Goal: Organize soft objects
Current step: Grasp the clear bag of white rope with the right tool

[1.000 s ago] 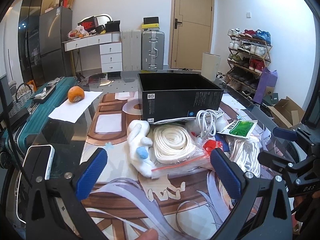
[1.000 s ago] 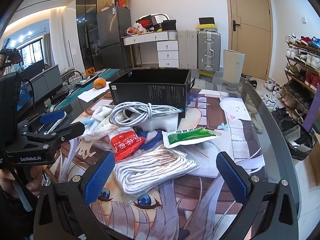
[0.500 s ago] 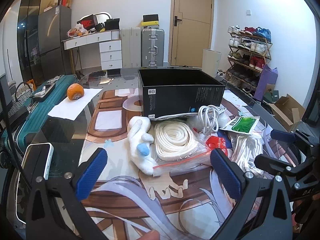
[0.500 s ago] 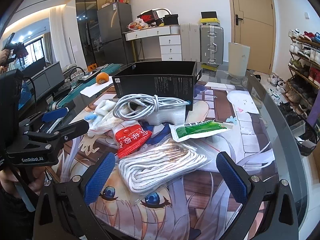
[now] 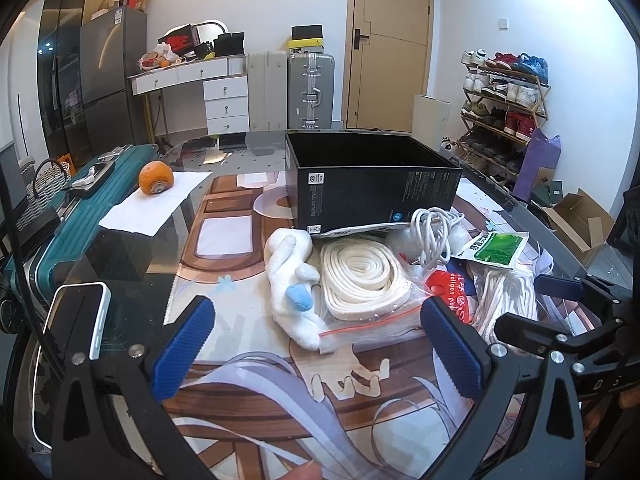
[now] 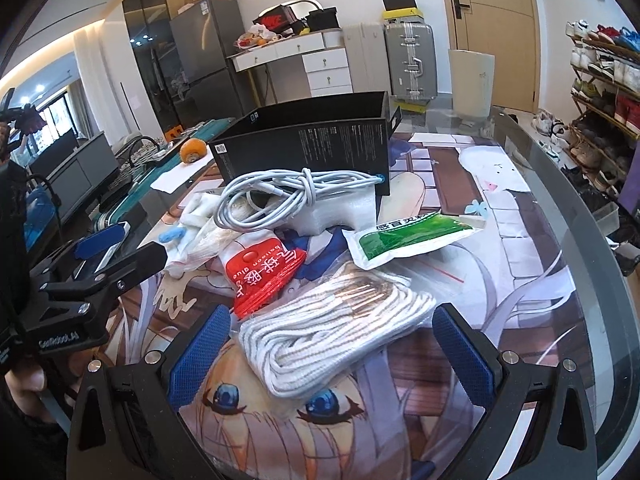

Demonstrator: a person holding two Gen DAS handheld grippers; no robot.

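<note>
A glass table [image 5: 132, 256] over an illustrated mat carries an open black box [image 5: 372, 184]. In front of the box lie a white plush toy [image 5: 292, 280], a bagged rope coil [image 5: 360, 276] and a bagged cord bundle [image 6: 332, 332]. Left gripper [image 5: 316, 344] and right gripper [image 6: 332, 356] hover wide open, empty. Suitcases stand beyond the box.

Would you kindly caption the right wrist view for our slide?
Open right gripper over a bagged white rope, with packets, a cable and a black box beyond.
</note>
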